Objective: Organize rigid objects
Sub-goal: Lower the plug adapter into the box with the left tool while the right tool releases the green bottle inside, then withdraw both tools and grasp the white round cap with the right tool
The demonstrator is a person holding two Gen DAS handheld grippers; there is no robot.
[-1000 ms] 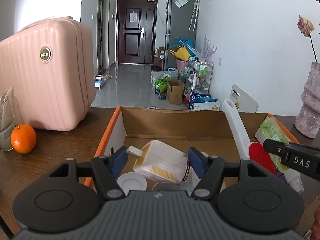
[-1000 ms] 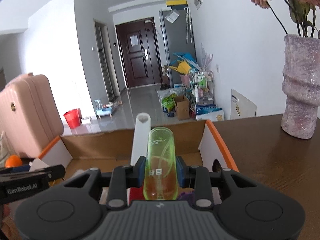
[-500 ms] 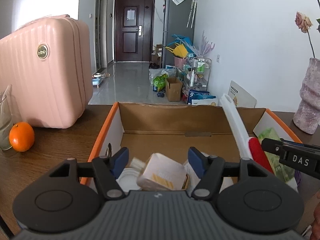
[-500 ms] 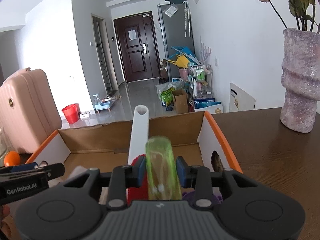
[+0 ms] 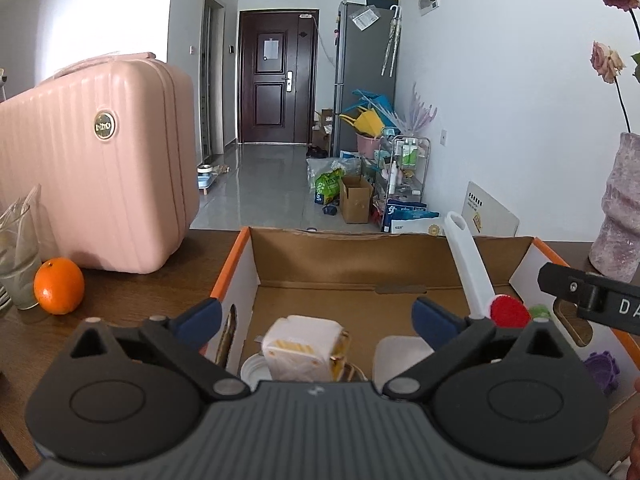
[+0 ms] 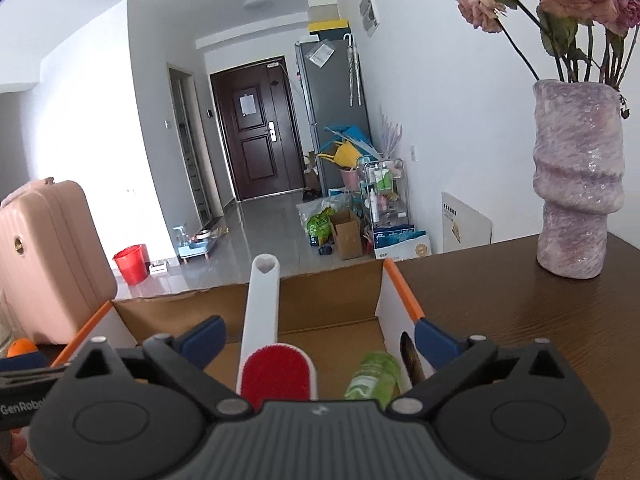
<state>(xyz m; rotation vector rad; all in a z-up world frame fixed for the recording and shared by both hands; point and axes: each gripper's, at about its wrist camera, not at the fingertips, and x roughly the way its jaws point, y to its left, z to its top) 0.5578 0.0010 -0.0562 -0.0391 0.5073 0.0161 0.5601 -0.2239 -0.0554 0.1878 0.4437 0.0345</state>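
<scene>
Cardboard walls framed it all: the orange-edged box (image 5: 240,276) sat on the dark wooden table (image 6: 520,320) under both your tools. Your left gripper (image 5: 316,316) had just sprung its jaws wide, and the white-and-yellow carton (image 5: 300,350) lay loose on the box floor between them, untouched. Your right gripper (image 6: 320,334) had just opened too; the green bottle (image 6: 374,376) lay in the box's right corner, just beside the red-padded white brush (image 6: 276,372).
</scene>
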